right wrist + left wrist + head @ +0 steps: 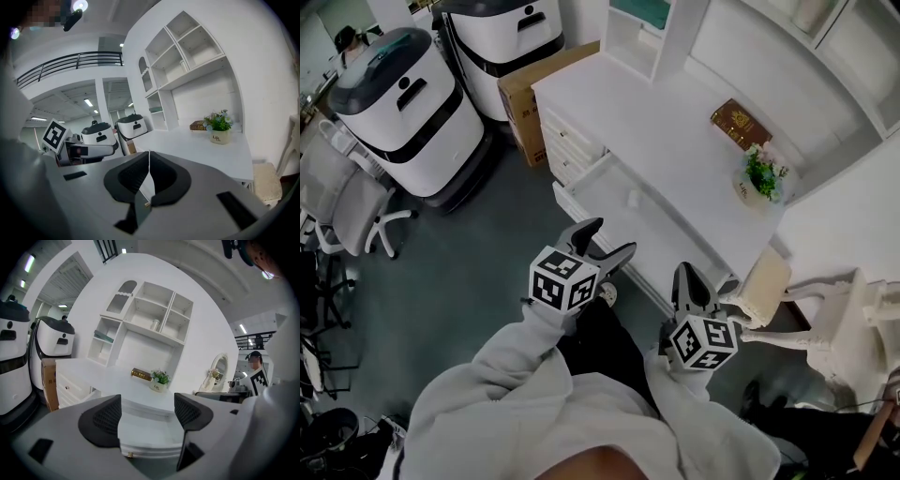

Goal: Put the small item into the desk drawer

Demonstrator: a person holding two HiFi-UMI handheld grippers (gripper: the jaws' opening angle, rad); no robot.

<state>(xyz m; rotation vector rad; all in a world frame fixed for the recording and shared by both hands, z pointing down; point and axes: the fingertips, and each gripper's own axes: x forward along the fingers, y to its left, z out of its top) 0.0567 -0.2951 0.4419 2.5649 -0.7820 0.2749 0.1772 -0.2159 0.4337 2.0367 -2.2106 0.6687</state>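
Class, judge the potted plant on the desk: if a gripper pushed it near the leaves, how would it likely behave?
The plant would probably tip rather than slide, since its foliage rises above a small pot. The pot looks like smooth ceramic, so it is likely slippery and breakable.
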